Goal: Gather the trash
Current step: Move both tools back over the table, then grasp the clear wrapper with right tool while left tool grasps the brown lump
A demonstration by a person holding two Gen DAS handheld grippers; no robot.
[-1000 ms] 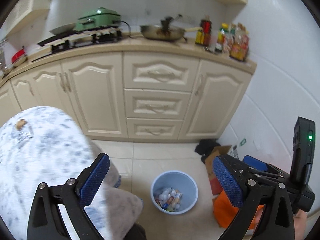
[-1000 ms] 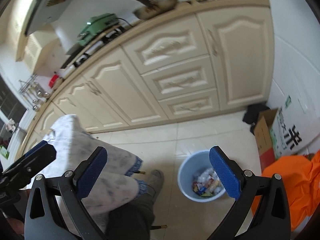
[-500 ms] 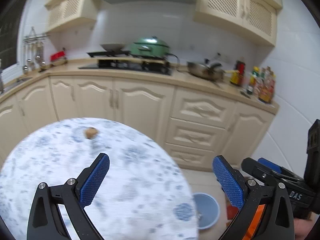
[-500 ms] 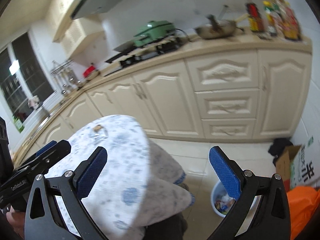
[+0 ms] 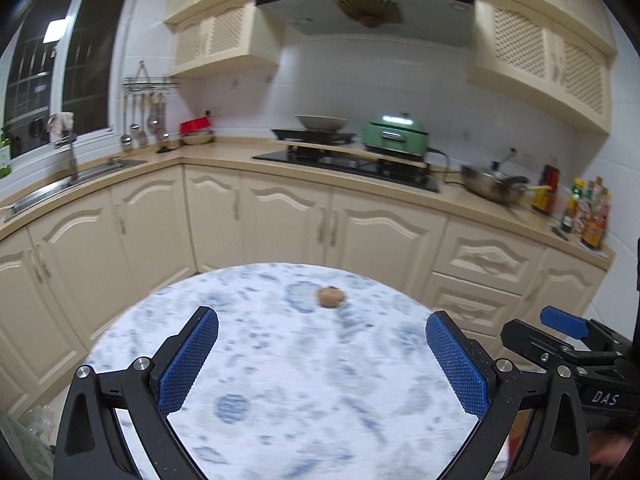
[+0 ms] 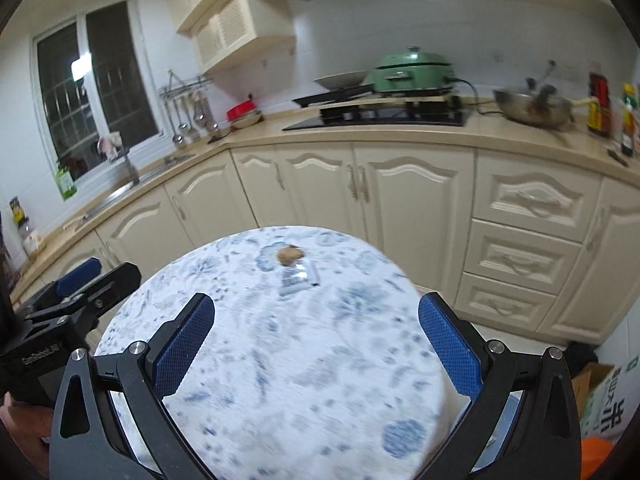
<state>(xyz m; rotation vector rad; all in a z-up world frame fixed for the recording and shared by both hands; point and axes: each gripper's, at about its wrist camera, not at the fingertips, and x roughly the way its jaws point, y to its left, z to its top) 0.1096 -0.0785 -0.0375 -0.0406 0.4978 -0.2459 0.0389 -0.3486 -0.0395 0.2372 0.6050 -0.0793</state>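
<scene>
Nearest the cameras, both pairs of fingers are spread wide and nothing is held in either. The left gripper (image 5: 322, 358) and the right gripper (image 6: 316, 348) are poised side by side above the near half of a round surface (image 6: 280, 380) covered in a blue-and-white patterned cloth; each is seen at the edge of the other's view, the right at 4 o'clock in the left view, the left at 8 o'clock in the right view.

Further along, towards 12 o'clock on the surface, a small brown lump of trash (image 5: 331, 297) is found, well apart from both sets of fingers. Just beside it, on its near side, a clear wrapper (image 6: 299, 277) is made out in the right view only; in the left view it is lost to blur.

Beyond the surface, cream cabinets (image 5: 280, 216) and a cluttered counter are seen.

The step in hand is judged to be the approach to the next piece of trash, with no grasp yet begun. For the next move, one gripper would need to be carried forward and lowered until the fingers straddle the brown lump, then closed gently, as so small an item could be nudged away on the cloth. The flat wrapper is expected to be harder to pinch.
</scene>
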